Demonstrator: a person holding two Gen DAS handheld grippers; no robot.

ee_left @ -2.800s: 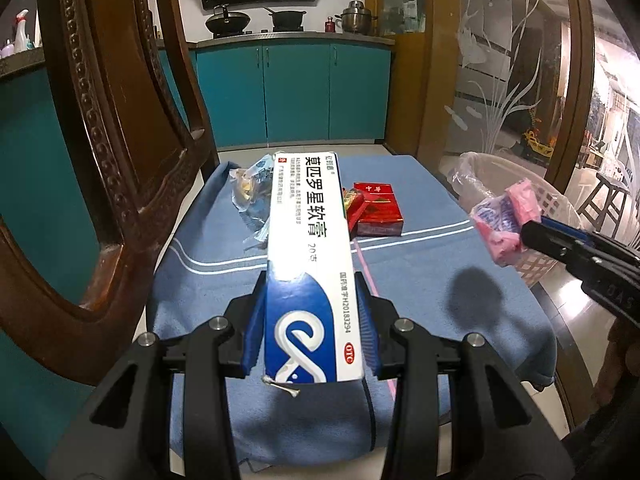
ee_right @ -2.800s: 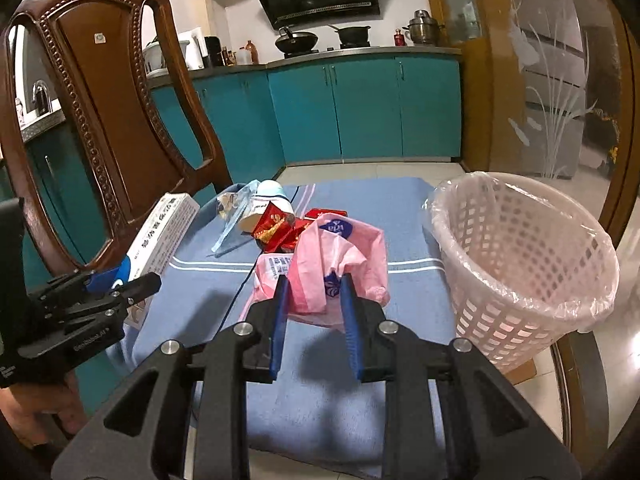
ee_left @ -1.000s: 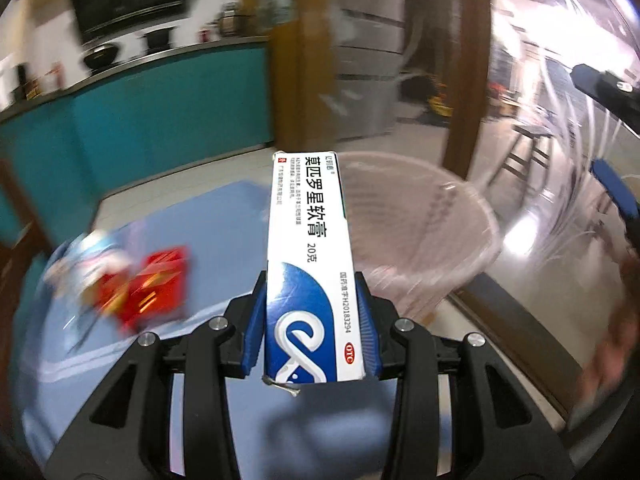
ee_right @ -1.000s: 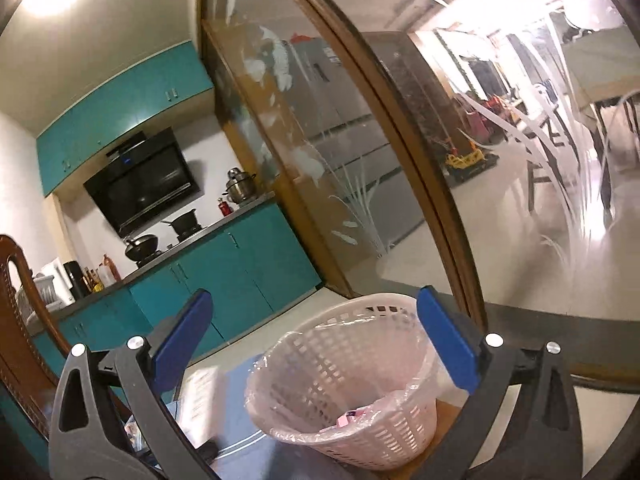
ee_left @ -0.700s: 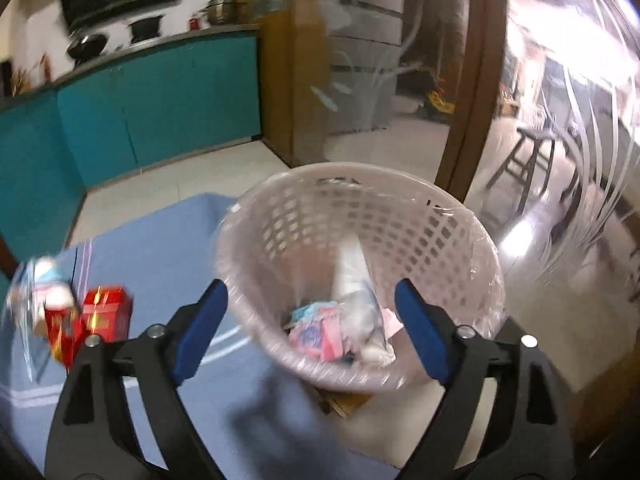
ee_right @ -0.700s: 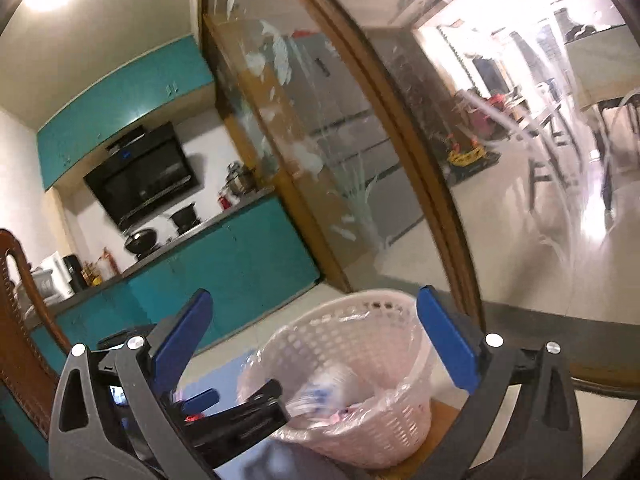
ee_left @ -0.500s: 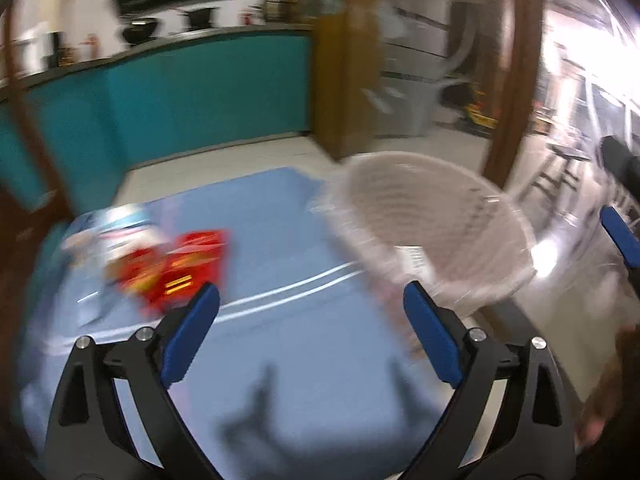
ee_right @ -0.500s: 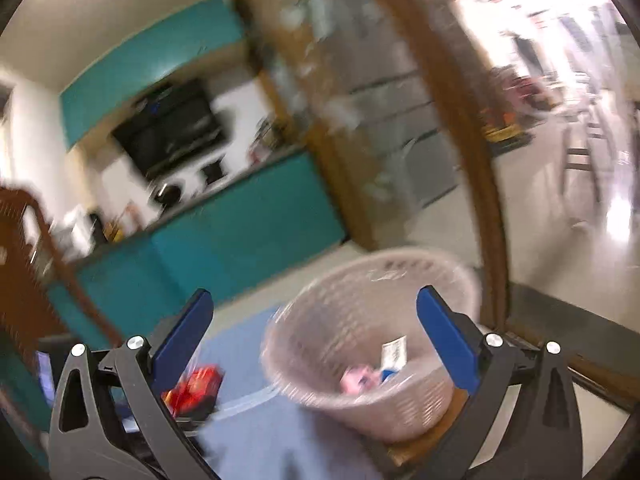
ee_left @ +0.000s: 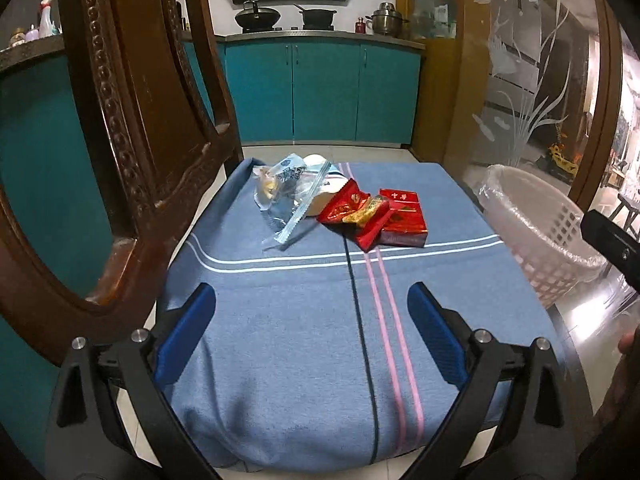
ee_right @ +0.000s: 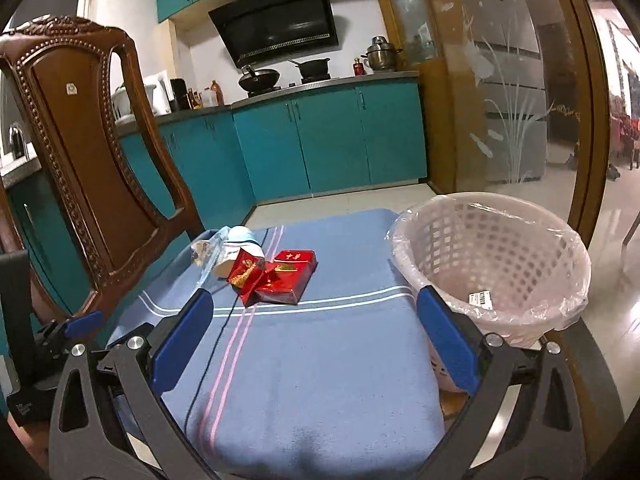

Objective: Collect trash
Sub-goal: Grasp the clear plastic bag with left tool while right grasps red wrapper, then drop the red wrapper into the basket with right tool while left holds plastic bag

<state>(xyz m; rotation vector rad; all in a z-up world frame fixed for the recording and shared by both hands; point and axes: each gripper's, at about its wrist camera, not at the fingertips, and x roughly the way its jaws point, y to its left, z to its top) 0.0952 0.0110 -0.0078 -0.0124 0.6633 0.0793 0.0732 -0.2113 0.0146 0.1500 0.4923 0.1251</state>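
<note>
Right tongs [ee_right: 314,334] (jaws wide) face red packets [ee_right: 286,276].

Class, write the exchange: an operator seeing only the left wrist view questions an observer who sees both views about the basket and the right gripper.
Operator: Is anything in the basket? I only see its outside.
Observer: Yes. The right wrist view looks into the basket; a white barcode label lies inside.
Operator: Is the right gripper carrying anything?
Observer: No. The right gripper is open, nothing between its fingers.
</note>
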